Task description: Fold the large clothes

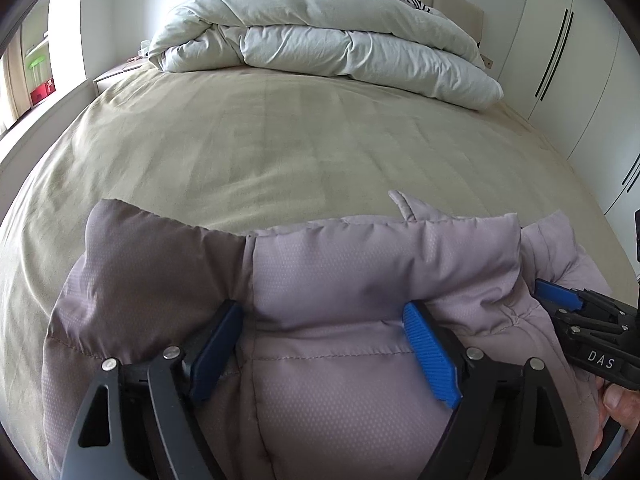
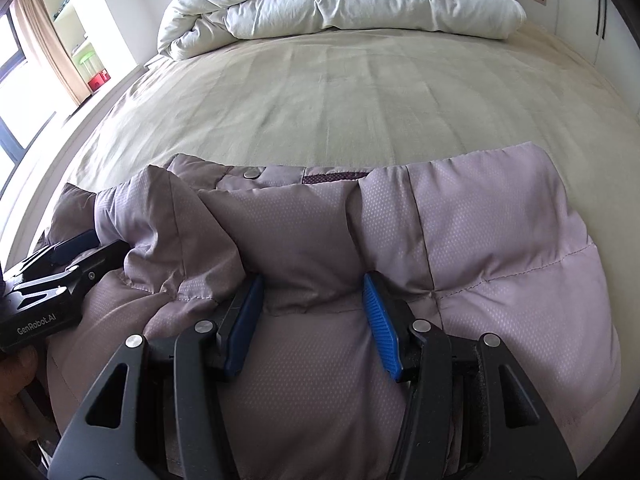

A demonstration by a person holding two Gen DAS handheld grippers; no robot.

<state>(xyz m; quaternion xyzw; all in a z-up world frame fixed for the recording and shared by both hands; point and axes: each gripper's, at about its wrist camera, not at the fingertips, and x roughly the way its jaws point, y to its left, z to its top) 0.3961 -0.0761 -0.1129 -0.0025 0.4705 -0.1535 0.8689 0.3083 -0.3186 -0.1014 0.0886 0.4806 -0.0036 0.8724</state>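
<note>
The bed (image 1: 248, 140) has a beige cover. A mauve padded jacket (image 1: 340, 352) lies at its near edge, a folded white duvet (image 1: 320, 36) at the far end.

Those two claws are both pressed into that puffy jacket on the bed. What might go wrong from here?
The jacket is thick and slippery-looking, so it may slide out from the left gripper or right gripper, whose fingers stand wide apart. The grippers are close together and might bump. The bunched part near the snap could fold unevenly.
</note>
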